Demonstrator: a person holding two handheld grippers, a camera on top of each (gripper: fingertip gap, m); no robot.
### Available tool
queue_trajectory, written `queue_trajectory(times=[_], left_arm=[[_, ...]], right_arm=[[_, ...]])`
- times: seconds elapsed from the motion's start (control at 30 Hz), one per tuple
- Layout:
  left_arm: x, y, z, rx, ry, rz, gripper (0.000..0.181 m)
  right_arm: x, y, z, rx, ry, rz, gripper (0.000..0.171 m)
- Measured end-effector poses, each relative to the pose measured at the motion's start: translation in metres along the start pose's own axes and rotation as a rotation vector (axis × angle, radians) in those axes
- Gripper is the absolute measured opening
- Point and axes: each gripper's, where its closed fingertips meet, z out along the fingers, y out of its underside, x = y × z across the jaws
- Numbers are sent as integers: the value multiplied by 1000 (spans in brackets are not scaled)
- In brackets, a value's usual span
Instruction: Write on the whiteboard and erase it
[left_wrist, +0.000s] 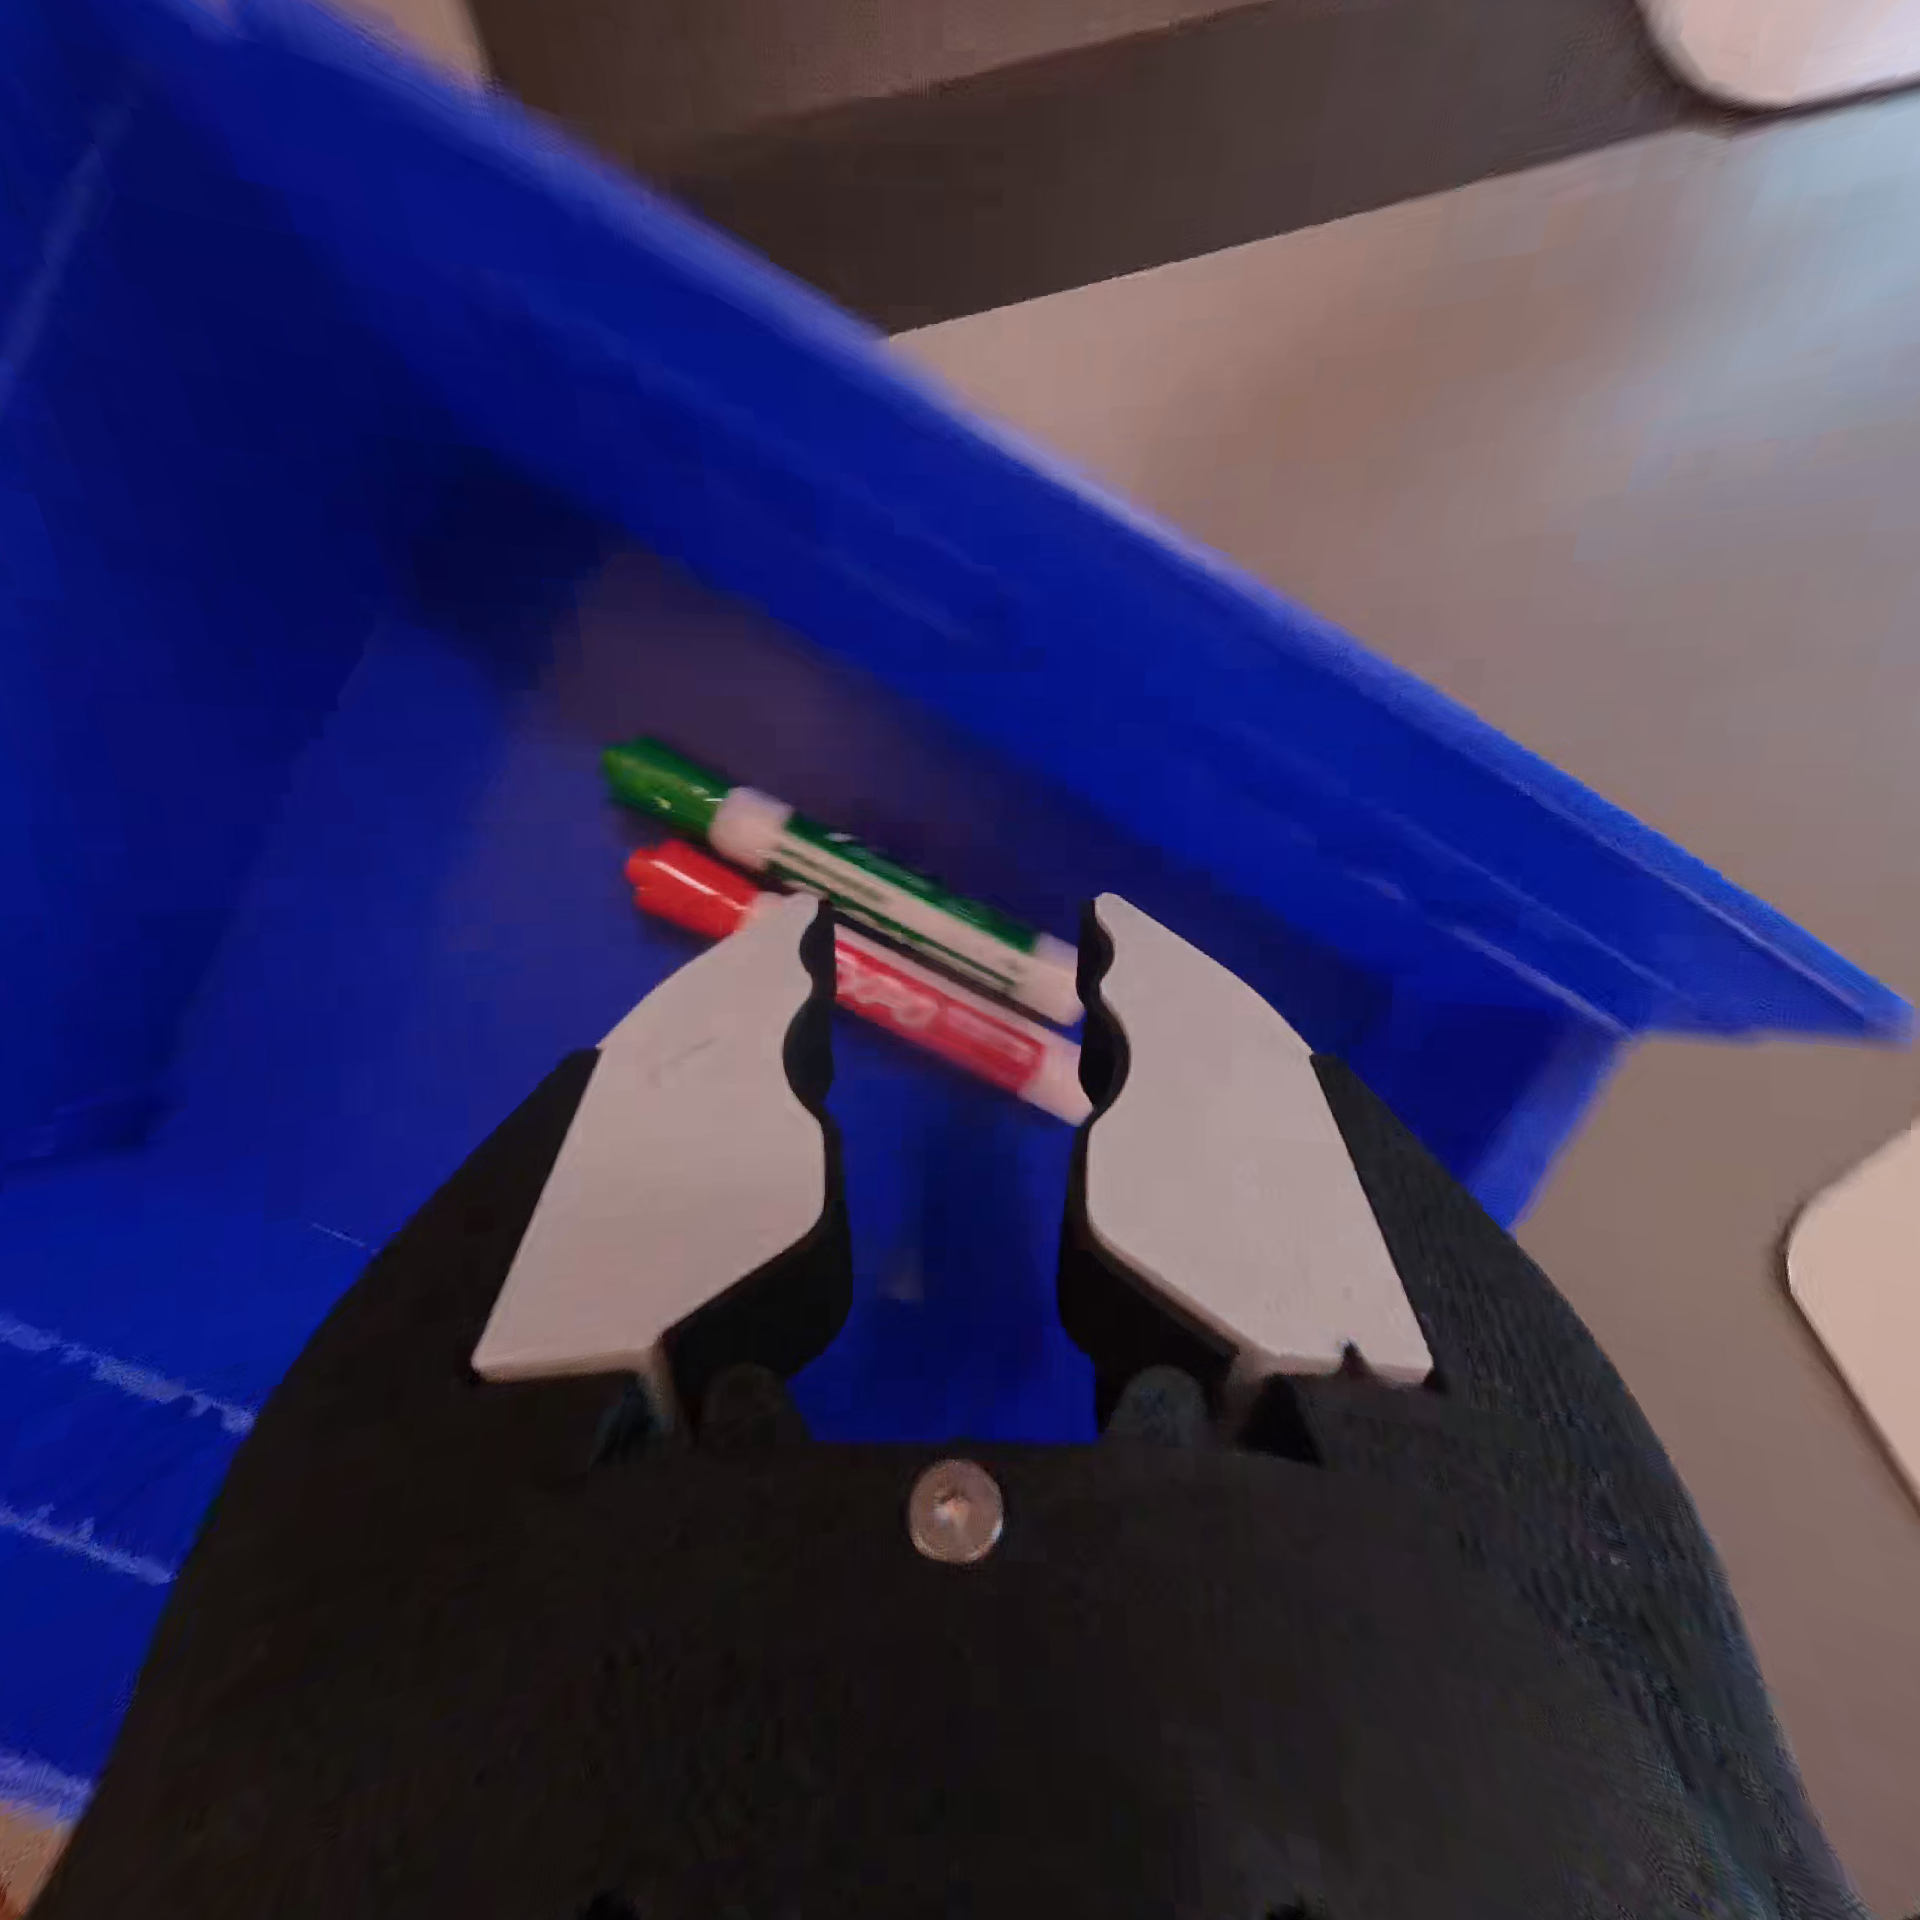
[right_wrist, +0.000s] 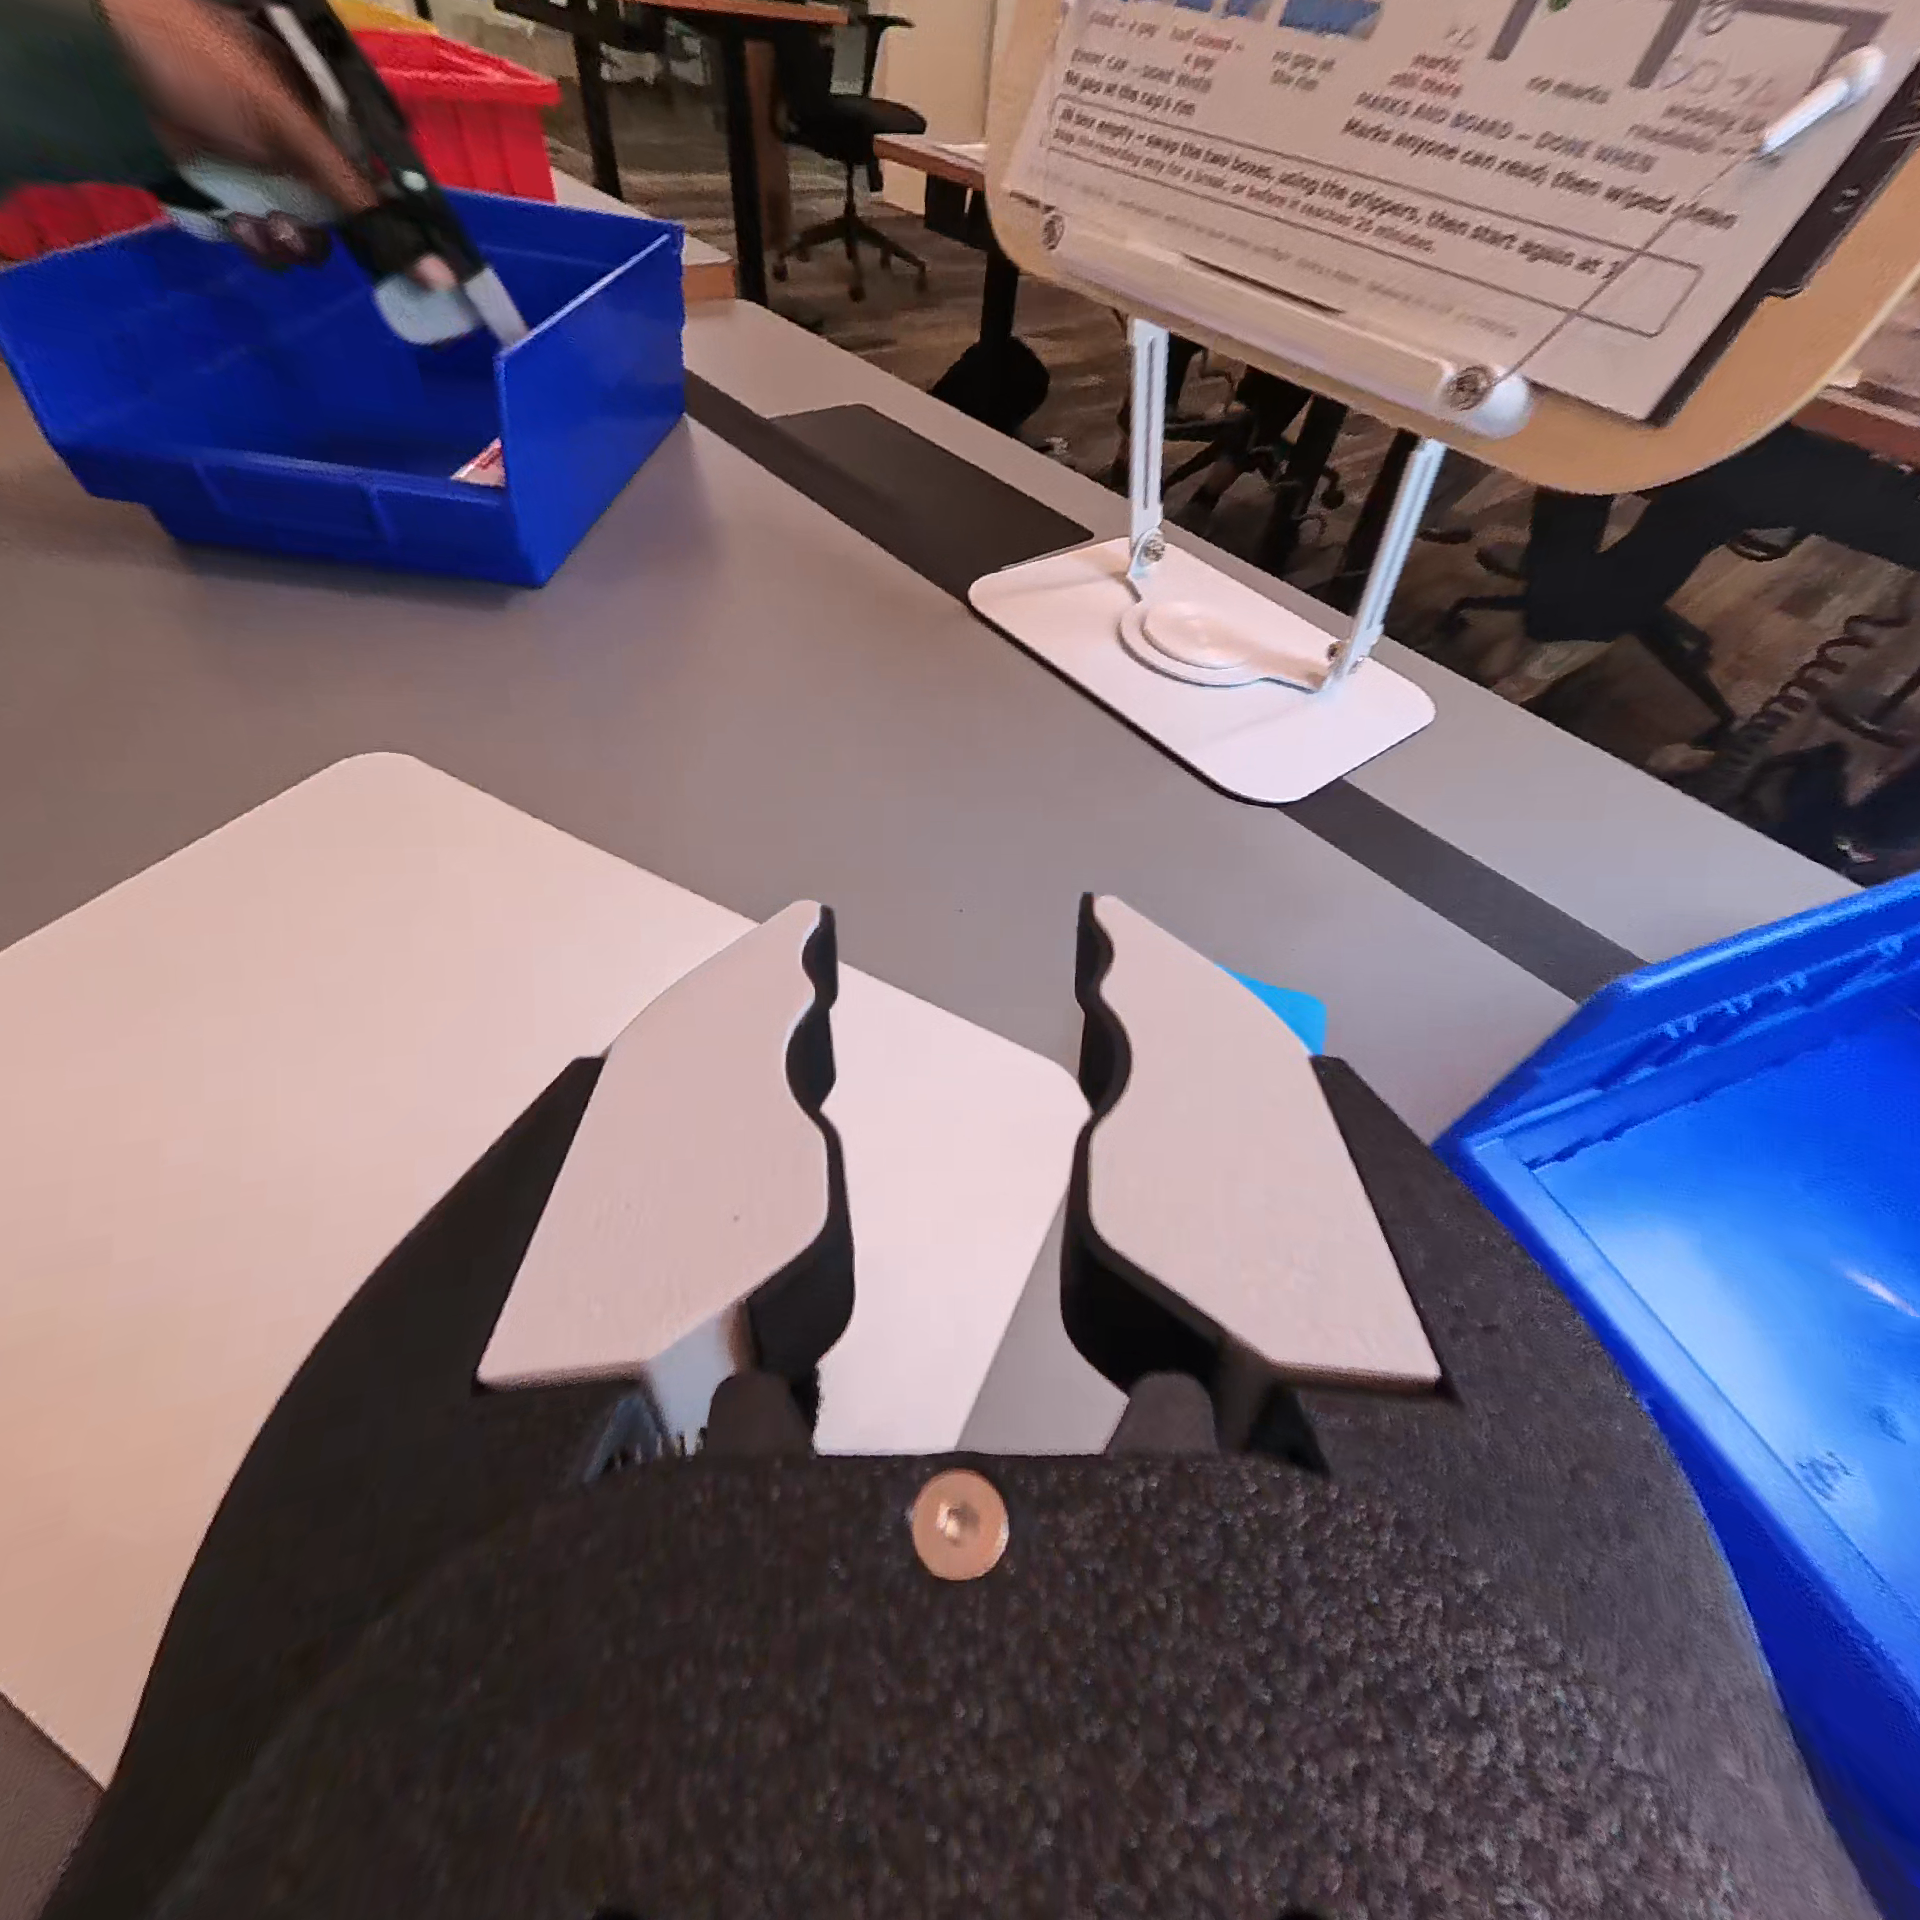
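Note:
In the left wrist view a green marker (left_wrist: 831, 871) and a red marker (left_wrist: 935, 1003) lie side by side on the floor of a blue bin (left_wrist: 520, 499). My left gripper (left_wrist: 951, 920) is open and empty, just above the markers inside the bin. It also shows in the right wrist view (right_wrist: 457, 301), reaching into the far blue bin (right_wrist: 312, 447). In the right wrist view my right gripper (right_wrist: 951, 920) is open and empty, above the near right corner of the white whiteboard (right_wrist: 312, 1039) lying flat on the grey table (right_wrist: 779, 707).
A second blue bin (right_wrist: 1714, 1247) stands at the right. A light blue object (right_wrist: 1283, 1003) lies behind my right finger. A stand with a white base (right_wrist: 1226, 717) holds a printed sheet (right_wrist: 1403, 156). A red bin (right_wrist: 468, 114) sits behind the far blue bin.

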Motion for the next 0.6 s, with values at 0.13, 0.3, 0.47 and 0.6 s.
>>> queue_trajectory(times=[0.13,0.3,0.47,0.6], left_arm=[[-26,14,25,-170,-60,-117,43],[-26,21,30,-206,-72,-132,36],[-29,28,32,-284,-158,-55,37],[-14,3,29,-202,-139,-30,32]], right_arm=[[-9,5,3,-14,-22,-18,44],[-13,5,2,-6,-46,-14,42],[-20,8,4,-22,-54,-49,42],[-22,6,2,-20,-53,-61,41]])
